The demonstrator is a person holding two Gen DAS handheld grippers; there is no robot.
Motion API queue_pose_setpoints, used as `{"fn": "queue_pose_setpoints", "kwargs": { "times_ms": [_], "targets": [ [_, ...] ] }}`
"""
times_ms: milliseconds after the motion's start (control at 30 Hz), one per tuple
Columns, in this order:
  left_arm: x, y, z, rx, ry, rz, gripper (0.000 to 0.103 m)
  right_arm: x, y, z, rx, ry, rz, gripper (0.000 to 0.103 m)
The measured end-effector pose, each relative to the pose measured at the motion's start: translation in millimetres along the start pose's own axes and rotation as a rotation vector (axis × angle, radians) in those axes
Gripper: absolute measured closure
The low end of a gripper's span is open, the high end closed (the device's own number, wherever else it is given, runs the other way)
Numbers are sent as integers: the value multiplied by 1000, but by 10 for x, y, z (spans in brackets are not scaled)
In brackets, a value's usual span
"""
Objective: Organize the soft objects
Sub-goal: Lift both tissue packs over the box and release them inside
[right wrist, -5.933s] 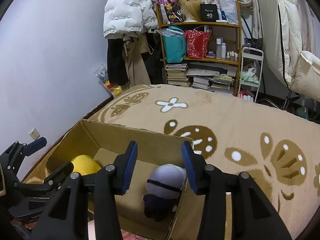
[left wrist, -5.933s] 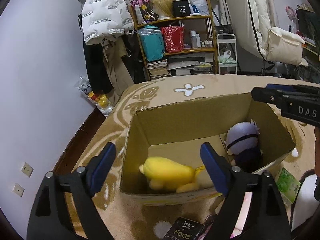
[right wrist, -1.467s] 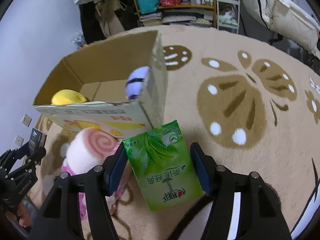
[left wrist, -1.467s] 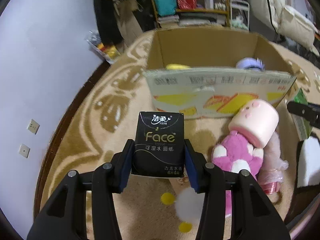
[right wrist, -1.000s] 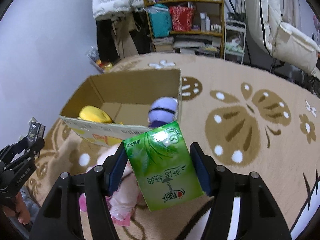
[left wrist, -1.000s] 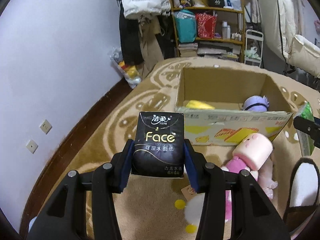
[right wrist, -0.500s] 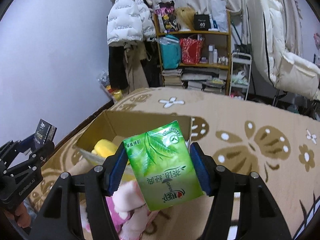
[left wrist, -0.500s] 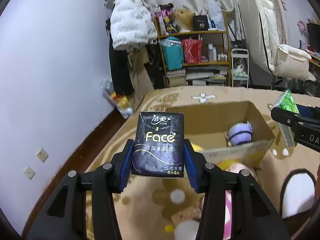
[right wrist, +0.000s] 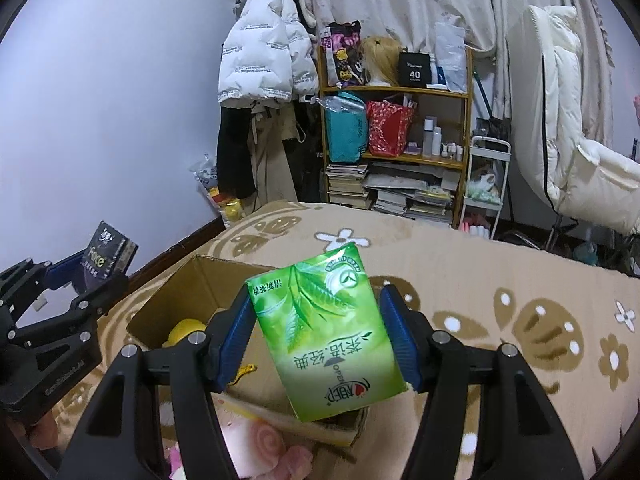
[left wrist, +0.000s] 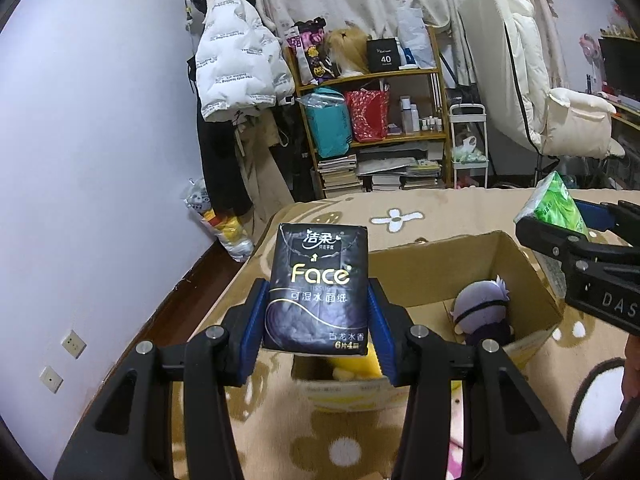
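My left gripper [left wrist: 318,316] is shut on a black "Face" tissue pack [left wrist: 318,288], held up over the near left corner of an open cardboard box [left wrist: 432,264]. My right gripper [right wrist: 318,336] is shut on a green tissue pack [right wrist: 326,332], held above the box's right side [right wrist: 192,284]. In the box lie a yellow plush [left wrist: 352,366] and a purple-haired plush doll [left wrist: 482,312]. A pink plush [right wrist: 260,448] lies on the carpet in front of the box. The right gripper with its green pack [left wrist: 554,208] shows in the left wrist view; the left gripper with its black pack [right wrist: 108,256] shows in the right wrist view.
The box stands on a tan flower-patterned carpet [right wrist: 500,280]. A wooden shelf [left wrist: 372,128] with bags and books stands at the back, coats [left wrist: 236,68] hang on the left, and a white chair [left wrist: 560,120] is at the right. A slipper [left wrist: 596,404] lies at the lower right.
Both grippers closed on tissue packs from the carpet, then rose and tilted up; they now hold the packs over the box instead of low in front of it.
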State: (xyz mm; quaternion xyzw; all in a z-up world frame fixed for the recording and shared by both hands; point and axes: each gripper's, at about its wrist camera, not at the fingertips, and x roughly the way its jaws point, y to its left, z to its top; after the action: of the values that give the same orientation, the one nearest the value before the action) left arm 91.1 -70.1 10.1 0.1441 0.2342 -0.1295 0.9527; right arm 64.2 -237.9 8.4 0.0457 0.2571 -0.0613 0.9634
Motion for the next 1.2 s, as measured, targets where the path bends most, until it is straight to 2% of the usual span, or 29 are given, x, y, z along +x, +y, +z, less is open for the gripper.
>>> {"fn": "queue_pose_setpoints", "kwargs": {
  "times_ms": [333,667,733,800,933,1033,1100,1133,1200],
  "targets": [
    [383,-102,-17,8,57,-44,57,327,40,-44,-25,36,48,37],
    [563,-226,-107,15,96,-119,57,533,-142,-143,49,99,89,37],
    [577,-242,-127,21,100,-126,55,524,-160,-146,60,98,98,37],
    [592,-241,-143,19,111,-123,47,504,-185,-143,74,97,102,37],
    [598,-204,-146,12,135,-100,46,485,-190,-156,80,104,97,36],
    [570,-179,-143,8,161,-96,37,448,-208,-147,93,108,91,27],
    [521,-140,-142,-7,165,-97,29,400,-216,-141,104,101,86,13],
    [490,-120,-144,-15,164,-98,27,370,-223,-137,110,94,84,10],
    [424,-78,-143,-28,163,-92,16,311,-237,-136,119,85,80,3]
  ]
}}
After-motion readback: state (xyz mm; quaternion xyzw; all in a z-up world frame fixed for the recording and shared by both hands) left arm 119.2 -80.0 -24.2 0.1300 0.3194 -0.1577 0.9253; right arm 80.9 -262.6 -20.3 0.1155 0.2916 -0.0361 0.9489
